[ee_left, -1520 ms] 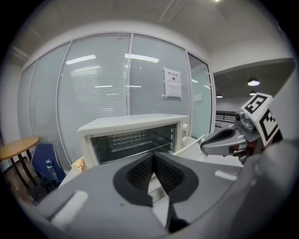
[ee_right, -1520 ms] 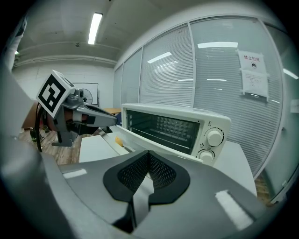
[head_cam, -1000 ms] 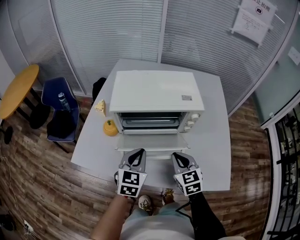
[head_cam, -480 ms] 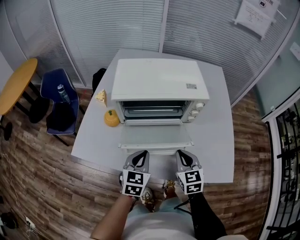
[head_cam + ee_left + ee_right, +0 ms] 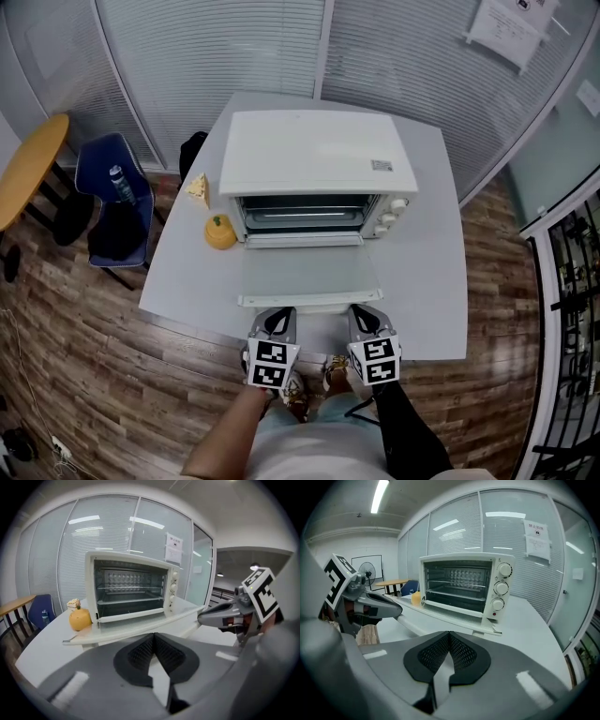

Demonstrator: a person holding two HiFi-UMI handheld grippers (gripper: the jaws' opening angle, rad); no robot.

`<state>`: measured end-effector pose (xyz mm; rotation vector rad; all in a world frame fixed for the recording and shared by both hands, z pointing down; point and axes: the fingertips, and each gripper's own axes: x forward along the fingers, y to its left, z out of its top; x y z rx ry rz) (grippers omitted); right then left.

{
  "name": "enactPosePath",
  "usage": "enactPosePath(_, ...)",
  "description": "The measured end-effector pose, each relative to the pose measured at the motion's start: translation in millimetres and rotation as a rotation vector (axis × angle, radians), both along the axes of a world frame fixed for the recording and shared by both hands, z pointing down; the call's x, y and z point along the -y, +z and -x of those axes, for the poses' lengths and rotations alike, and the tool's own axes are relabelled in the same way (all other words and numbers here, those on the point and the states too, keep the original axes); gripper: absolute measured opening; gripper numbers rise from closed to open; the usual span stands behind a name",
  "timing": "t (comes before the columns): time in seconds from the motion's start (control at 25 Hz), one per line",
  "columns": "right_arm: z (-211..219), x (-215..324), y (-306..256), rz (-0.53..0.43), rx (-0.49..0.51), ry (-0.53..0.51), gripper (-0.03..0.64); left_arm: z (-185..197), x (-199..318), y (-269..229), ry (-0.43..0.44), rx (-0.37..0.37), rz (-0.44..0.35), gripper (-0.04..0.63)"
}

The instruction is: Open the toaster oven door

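Toaster oven (image 5: 319, 155), white, sits at the middle of a pale counter (image 5: 422, 272), seen from steeply above. Its door (image 5: 309, 277) lies fully down, flat and level, reaching toward the person, and its handle edge is near the counter's front. The dark cavity with its wire rack is open to view.

The left gripper (image 5: 275, 323) and right gripper (image 5: 366, 321) hover side by side just in front of the door's handle edge, touching neither it nor each other. Each gripper view shows its jaws pressed together at the tips with nothing between them.

A moment ago both grippers sat close against the door's front edge. Now they have drawn back a little toward the person. The door was already down then and has stayed down without support. That suggests the opening is finished and the hands are simply retreating.

A small orange fruit-shaped object (image 5: 220, 232) stands just left of the oven, with a pale wedge (image 5: 197, 189) behind it. Three knobs (image 5: 389, 220) line the oven's right front. A blue chair (image 5: 108, 202) stands on the wooden floor to the left.
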<state>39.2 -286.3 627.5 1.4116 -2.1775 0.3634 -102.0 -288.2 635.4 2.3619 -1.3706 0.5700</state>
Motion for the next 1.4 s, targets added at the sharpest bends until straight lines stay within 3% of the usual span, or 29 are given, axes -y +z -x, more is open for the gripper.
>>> enactPosePath(0.52, -1, -9, 49, 0.040, -0.078, 0.081, 0.005, 8, -10, 52, -0.083, -0.093, 0.110, 0.055)
enactPosePath(0.84, -5, -13, 78, 0.129, -0.039, 0.155, 0.005, 14, -19, 76, -0.117, -0.103, 0.172, 0.055)
enactPosePath(1.2, -6, -14, 83, 0.131, -0.052, 0.151, 0.005, 13, -22, 82, -0.098, -0.076, 0.174, 0.055)
enactPosePath(1.4, -6, -21, 71, 0.119, -0.041, 0.133, 0.005, 9, -28, 63, -0.058, -0.064, 0.134, 0.055)
